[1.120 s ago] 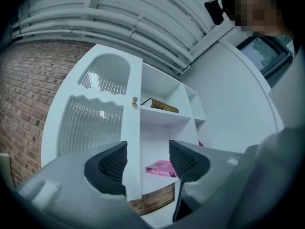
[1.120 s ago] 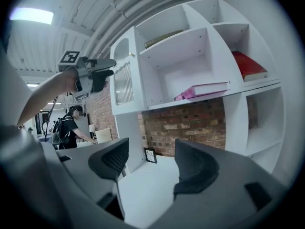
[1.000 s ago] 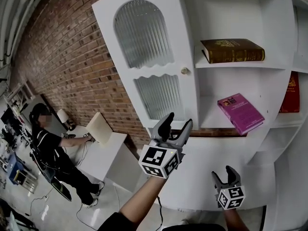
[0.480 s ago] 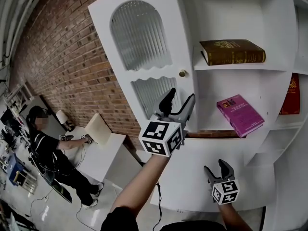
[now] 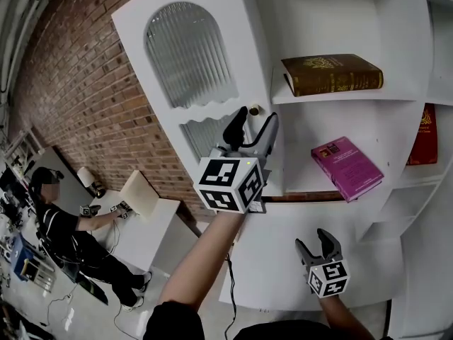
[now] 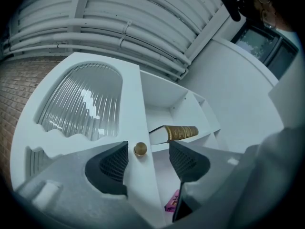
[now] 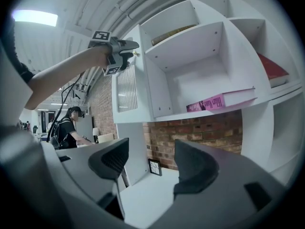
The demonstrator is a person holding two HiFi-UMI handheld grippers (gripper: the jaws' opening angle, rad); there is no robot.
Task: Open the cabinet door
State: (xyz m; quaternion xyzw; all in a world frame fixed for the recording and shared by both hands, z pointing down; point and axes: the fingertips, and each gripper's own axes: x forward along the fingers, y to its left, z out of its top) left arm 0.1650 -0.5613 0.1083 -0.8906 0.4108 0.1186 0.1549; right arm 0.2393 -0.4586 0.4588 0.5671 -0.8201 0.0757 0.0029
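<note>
Brass knob (image 6: 140, 149) between left fingers (image 6: 113, 165)

The red book (image 5: 425, 137) shows only partly behind the cabinet upright (image 5: 405, 41).

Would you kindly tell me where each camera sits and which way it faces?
Head view: on the person's head, facing the cabinet door; shows left gripper, right gripper, left forearm.
Left gripper view: on that gripper, facing the knob between open fingers.
Right gripper view: lower, facing the shelves; own open fingers, left forearm.
Shared: all show the pink book.
</note>
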